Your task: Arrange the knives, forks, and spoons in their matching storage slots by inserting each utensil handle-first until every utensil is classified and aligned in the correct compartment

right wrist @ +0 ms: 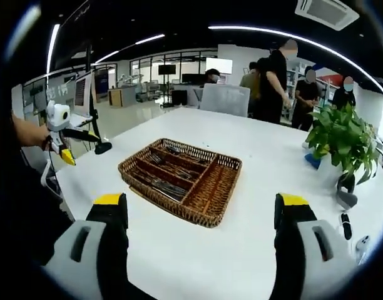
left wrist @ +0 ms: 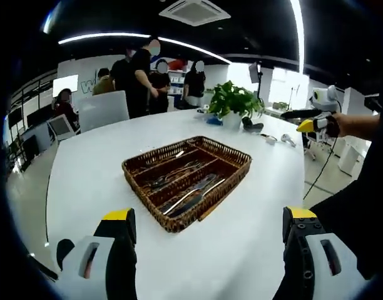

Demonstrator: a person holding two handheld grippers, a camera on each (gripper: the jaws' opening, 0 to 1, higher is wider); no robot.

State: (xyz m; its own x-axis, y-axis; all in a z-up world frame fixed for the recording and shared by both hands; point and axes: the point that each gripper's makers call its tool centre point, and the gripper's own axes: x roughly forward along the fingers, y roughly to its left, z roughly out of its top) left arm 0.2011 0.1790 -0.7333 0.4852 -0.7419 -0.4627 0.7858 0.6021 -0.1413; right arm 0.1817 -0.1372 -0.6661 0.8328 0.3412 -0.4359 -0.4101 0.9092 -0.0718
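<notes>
Basket: a wicker tray (left wrist: 186, 182) with divided slots is seen on the white table (left wrist: 104, 162), ahead of both grippers.
Utensils: cutlery (left wrist: 194, 195) is already laid inside the basket's compartments; none is seen on the table around the basket.
Sorting: kinds and handle direction cannot be told apart within the basket.
Left gripper (left wrist: 209, 228): held short of the basket, jaws spread wide, nothing carried.
Right gripper (right wrist: 201, 215): likewise parted and empty, near the basket.
Progress: judged largely done; only checking alignment may remain.
</notes>
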